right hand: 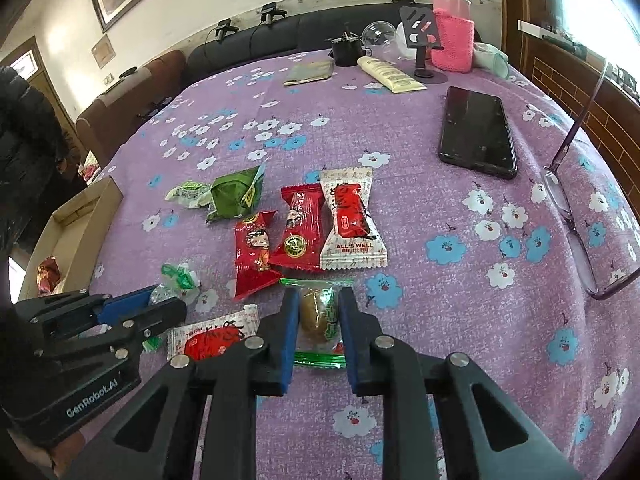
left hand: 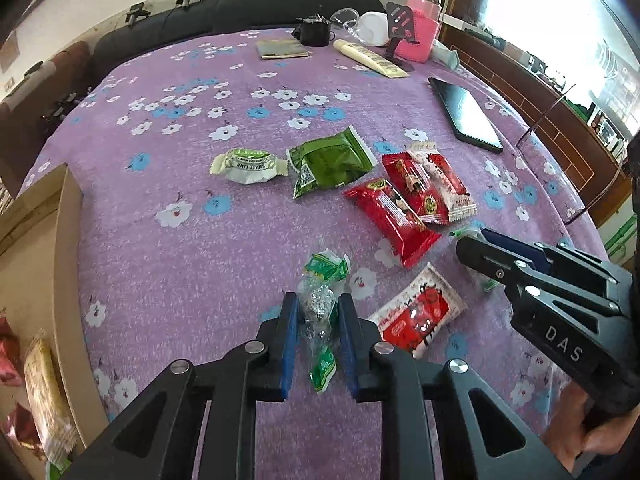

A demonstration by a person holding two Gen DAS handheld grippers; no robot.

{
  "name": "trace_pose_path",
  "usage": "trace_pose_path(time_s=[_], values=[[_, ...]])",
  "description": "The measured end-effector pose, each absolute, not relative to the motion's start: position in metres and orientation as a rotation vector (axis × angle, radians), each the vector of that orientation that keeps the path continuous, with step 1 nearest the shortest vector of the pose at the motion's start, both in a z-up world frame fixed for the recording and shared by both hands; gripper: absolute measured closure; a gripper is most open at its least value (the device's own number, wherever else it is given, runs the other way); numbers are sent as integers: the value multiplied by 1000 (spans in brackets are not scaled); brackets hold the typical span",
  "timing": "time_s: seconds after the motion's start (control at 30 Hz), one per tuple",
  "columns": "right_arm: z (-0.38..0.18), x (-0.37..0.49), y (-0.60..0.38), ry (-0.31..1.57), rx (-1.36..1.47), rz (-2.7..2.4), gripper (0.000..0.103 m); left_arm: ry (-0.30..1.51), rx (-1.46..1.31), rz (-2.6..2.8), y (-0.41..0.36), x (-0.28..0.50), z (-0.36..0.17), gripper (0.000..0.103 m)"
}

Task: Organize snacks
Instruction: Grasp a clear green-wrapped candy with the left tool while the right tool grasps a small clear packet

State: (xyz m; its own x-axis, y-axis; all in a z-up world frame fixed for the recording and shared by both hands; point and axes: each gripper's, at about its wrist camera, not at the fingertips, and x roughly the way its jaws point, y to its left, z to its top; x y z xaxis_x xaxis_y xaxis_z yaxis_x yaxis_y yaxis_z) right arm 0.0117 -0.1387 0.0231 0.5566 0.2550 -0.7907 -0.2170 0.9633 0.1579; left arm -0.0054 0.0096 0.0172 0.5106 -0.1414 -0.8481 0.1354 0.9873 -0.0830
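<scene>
The left gripper (left hand: 318,320) has its fingers closed on a clear-and-green wrapped candy (left hand: 320,316); the right gripper (right hand: 319,320) pinches a brown sweet in a clear wrapper (right hand: 318,314). Both sweets lie at the near edge of the counter (right hand: 440,320). The slick wrappers may slip or tear if only film is caught. The red packets (right hand: 298,232) sit just beyond. The cardboard box (right hand: 80,224) at left is a clear run; the phone (right hand: 476,136) and glasses (right hand: 572,216) crowd the right.

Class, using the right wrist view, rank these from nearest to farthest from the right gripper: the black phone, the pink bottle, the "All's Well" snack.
From the right gripper:
1. "All's Well" snack, just ahead.
2. Black phone, ahead, right.
3. Pink bottle, table's far edge.
</scene>
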Motion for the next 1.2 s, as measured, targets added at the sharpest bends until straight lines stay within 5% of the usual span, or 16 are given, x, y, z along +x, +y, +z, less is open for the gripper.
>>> trace_pose_path(time_s=[0.37, 1.2], values=[[21, 2, -133, 940, -48, 248, 78, 987, -19, -158, 12, -15, 17, 84], [43, -16, -123, 778, 14, 407, 84, 958, -97, -190, 25, -28, 36, 84]])
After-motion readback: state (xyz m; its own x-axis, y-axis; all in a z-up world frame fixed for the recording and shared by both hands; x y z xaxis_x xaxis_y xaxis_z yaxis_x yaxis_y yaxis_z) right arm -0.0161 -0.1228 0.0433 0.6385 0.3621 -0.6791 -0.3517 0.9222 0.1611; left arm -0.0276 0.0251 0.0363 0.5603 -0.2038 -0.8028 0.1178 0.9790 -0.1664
